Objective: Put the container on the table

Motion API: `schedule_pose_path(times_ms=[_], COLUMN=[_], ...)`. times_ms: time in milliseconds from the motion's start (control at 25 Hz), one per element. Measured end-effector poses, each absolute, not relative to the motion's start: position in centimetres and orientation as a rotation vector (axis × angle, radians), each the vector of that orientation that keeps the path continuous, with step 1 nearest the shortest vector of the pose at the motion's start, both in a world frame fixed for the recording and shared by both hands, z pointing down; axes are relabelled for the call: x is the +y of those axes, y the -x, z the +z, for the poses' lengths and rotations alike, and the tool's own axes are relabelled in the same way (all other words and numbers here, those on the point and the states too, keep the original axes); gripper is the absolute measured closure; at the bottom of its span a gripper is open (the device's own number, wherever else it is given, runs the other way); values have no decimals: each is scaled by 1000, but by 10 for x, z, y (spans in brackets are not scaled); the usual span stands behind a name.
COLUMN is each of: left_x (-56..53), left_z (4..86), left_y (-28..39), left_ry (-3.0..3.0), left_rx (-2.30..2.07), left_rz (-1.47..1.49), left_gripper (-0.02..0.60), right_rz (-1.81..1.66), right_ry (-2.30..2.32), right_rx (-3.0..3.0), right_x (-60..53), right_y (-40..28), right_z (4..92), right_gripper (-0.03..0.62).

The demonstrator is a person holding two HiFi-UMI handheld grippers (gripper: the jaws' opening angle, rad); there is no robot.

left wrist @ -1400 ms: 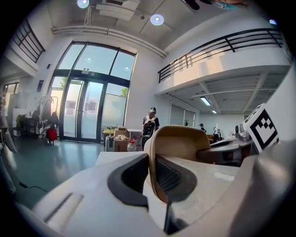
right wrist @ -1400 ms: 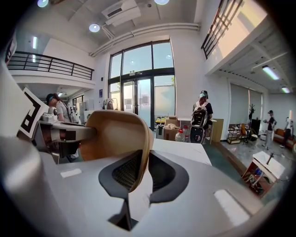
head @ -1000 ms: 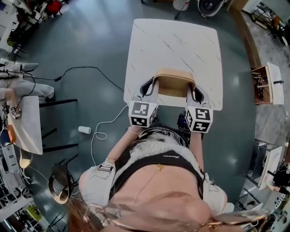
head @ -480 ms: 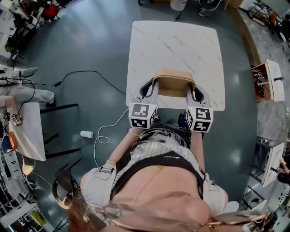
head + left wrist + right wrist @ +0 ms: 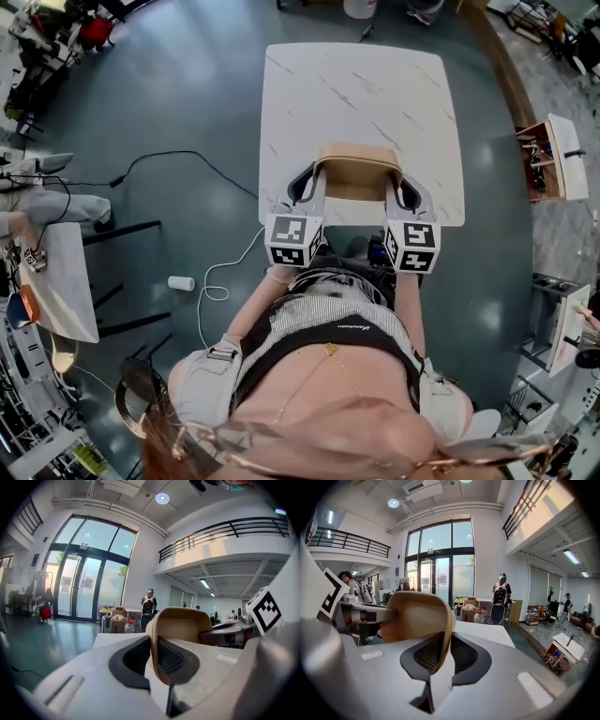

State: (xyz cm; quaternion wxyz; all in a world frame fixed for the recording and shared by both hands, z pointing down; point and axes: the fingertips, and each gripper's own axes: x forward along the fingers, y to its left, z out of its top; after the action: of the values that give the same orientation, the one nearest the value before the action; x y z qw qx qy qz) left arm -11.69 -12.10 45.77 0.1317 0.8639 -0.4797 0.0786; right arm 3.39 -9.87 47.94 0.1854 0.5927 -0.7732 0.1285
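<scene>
Over the near part of the white marble bench [image 5: 375, 84], a tan container [image 5: 358, 176] is carried between the two grippers, just in front of the person's body. The left gripper [image 5: 302, 183] takes the container at its left side and the right gripper [image 5: 409, 190] takes it at its right side. The container's open top faces up. From the head view one cannot tell if its bottom touches the bench or hangs a little above it.

In the left gripper view, the two dark pads [image 5: 136, 660] are nearly together, and the thin tan wall of the container is pressed between them. The rest of the container rises behind the pads. The right gripper view shows the same kind of grasp: the pads [image 5: 464, 658] are closed on the container's wall, one inside and one outside. The container's rounded body stands to the left of the pads, and the bench top shows behind it.

Each gripper bears a marker cube [image 5: 295, 239] near the person's hand. On the grey floor [image 5: 187, 112] to the left of the bench lies a thin cable [image 5: 217, 272], and near it a small white cylinder [image 5: 181, 283]. Far behind the bench, tall glass doors [image 5: 440, 573] and a standing person [image 5: 501, 597] are seen.
</scene>
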Motion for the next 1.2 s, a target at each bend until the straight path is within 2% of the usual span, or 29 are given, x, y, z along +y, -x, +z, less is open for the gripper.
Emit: schedule_pose_path(times_ms=[440,1200], left_x=[-128,-179], left_z=[465,452], left_y=[91,2], left_ry=[-2483,-2409], left_rx=[-1399,-1522], left_rz=[265,273], left_gripper=[549,549], right_rz=[382,363], right_ry=[-1619,-1522], right_rx=[-2196,-2278], right_x=[-106,-175], right_y=[-59,-149], right_z=[488,476], right_gripper=[517,524])
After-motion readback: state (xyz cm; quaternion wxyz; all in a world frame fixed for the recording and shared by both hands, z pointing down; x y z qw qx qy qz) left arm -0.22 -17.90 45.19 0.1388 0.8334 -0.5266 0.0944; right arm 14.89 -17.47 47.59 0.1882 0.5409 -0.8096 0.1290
